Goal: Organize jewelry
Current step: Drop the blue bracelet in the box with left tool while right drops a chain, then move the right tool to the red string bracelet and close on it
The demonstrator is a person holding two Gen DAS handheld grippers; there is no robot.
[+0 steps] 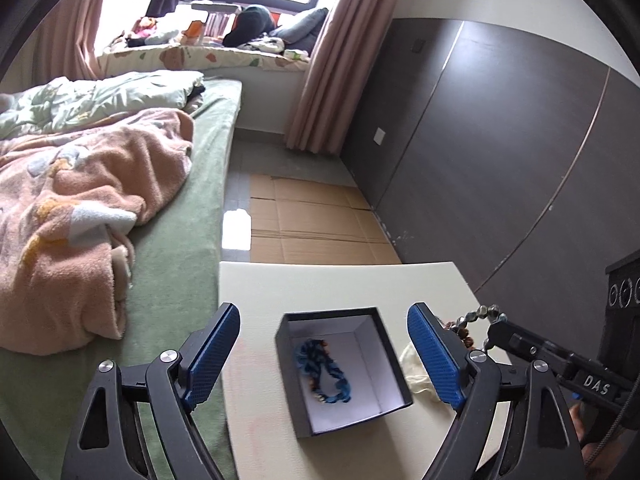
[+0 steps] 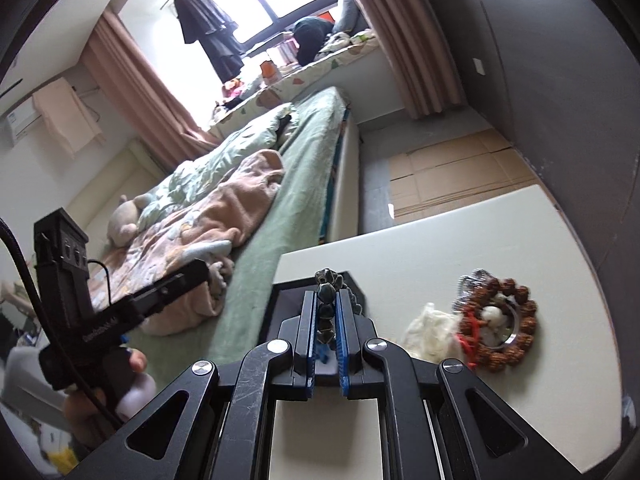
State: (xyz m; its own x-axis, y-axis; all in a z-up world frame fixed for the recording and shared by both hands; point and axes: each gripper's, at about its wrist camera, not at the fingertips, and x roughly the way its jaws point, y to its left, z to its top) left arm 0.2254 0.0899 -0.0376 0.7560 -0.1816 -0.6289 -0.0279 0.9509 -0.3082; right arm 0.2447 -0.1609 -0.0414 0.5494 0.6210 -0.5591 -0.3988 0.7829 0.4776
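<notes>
A dark open box (image 1: 292,384) with a white inside sits on the cream table (image 1: 312,284); a blue beaded bracelet (image 1: 320,372) lies in it. My left gripper (image 1: 324,352) is open, its blue pads either side of the box. My right gripper (image 2: 327,300) is shut on a dark grey stone bracelet (image 2: 329,280), held above the box's edge (image 2: 280,300); the bracelet also shows in the left wrist view (image 1: 478,314). A brown bead bracelet (image 2: 516,320) with a red cord lies on the table to the right, by a silver piece (image 2: 472,280).
A white cloth pouch (image 2: 428,332) lies between the box and the brown bracelet. A bed with a green sheet (image 1: 172,280) and pink blanket (image 1: 72,216) borders the table's left. Flattened cardboard (image 1: 312,216) lies on the floor beyond. A dark wall (image 1: 500,160) stands on the right.
</notes>
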